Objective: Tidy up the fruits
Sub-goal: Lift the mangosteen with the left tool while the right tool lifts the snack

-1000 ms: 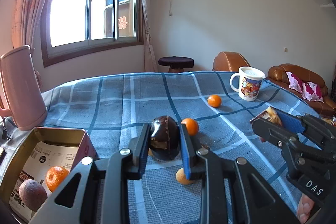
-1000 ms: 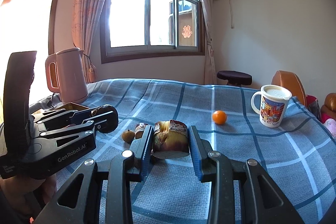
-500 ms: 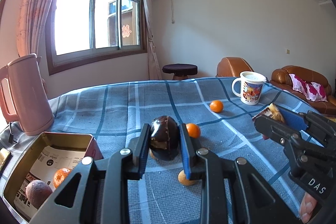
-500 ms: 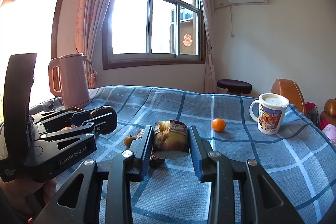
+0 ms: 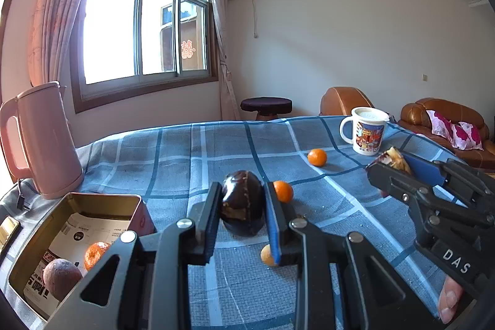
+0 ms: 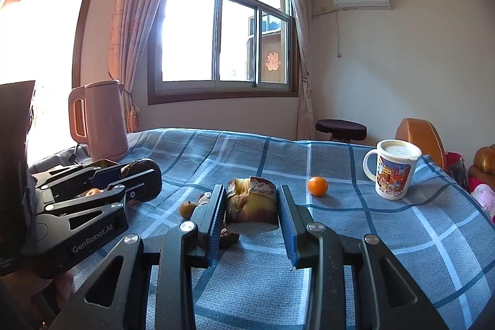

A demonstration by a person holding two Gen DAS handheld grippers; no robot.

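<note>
My left gripper (image 5: 243, 190) is shut on a dark, glossy, egg-shaped fruit (image 5: 243, 206), held above the blue checked tablecloth (image 5: 191, 163). Low at its left stands an open tin box (image 5: 102, 200) with a tangerine (image 5: 96, 254) and a brown round fruit (image 5: 60, 277) inside. My right gripper (image 6: 251, 194) is shut on a yellow-brown cut chunk of fruit (image 6: 250, 206). It also shows at the right of the left wrist view, right gripper (image 5: 389, 166). Loose on the cloth lie two tangerines (image 5: 317, 157) (image 5: 282, 191) and a small yellow fruit (image 5: 267, 255).
A pink kettle (image 5: 43, 138) stands at the back left behind the tin. A printed white mug (image 5: 366, 133) stands at the back right near the table's edge. Beyond the table are a stool (image 5: 266, 105) and brown sofas (image 5: 439, 113). A phone (image 5: 7, 232) lies left of the tin.
Both grippers keep their hold on the same fruits. The table has sunk slightly in both views; nothing on the cloth has moved.
</note>
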